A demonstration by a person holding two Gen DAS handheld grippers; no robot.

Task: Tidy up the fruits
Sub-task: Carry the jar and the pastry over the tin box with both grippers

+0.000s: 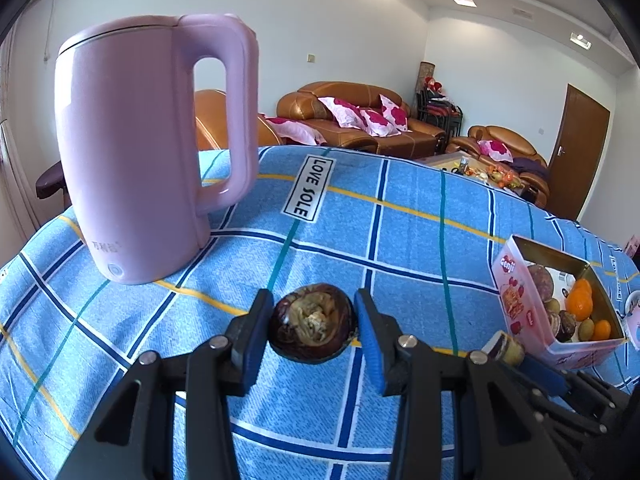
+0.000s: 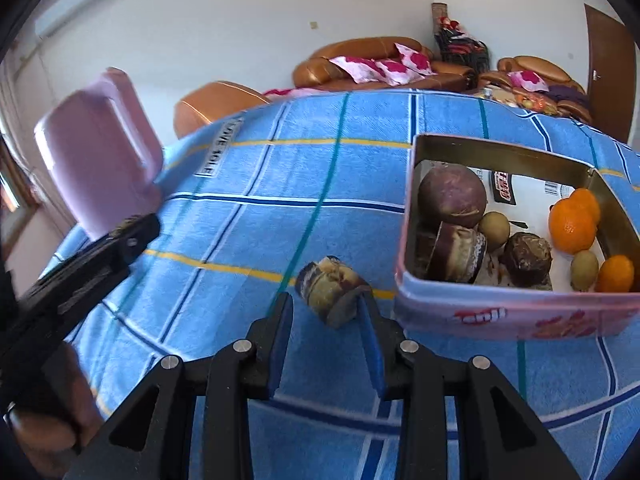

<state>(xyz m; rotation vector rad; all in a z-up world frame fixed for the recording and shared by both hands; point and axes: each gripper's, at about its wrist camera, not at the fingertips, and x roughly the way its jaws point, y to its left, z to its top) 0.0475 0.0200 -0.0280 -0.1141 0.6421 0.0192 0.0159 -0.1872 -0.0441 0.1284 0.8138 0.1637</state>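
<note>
Work surface: a table covered with a blue checked cloth, white, navy, teal and yellow lines, a "LOVE SOLE" label sewn on toward the far side.

A pink kettle stands upright on the cloth at the left, handle facing right.

At the right sits a pink tin box, open, gold inside. It holds a round purple fruit, cut dark fruit halves, small green-brown fruits and oranges.

Left gripper: a halved dark purple fruit, cut face up, pale dried pulp showing, sits between its blue pads. The pads look to be against the rind on both sides; I read this as clenched on the half. Whether the half is off the cloth, cannot tell.

Right gripper: another fruit piece, brown and purple, lies on the cloth just left of the tin. The right pad is at its edge; a gap shows at the left pad. Not gripping, jaws narrowly apart.

In the right wrist view a hand grips the black handle at lower left.

Room beyond: white walls, ceiling spotlights, brown leather sofas with pink-and-white cushions, a brown door at right, a low table with cluttered items.
</note>
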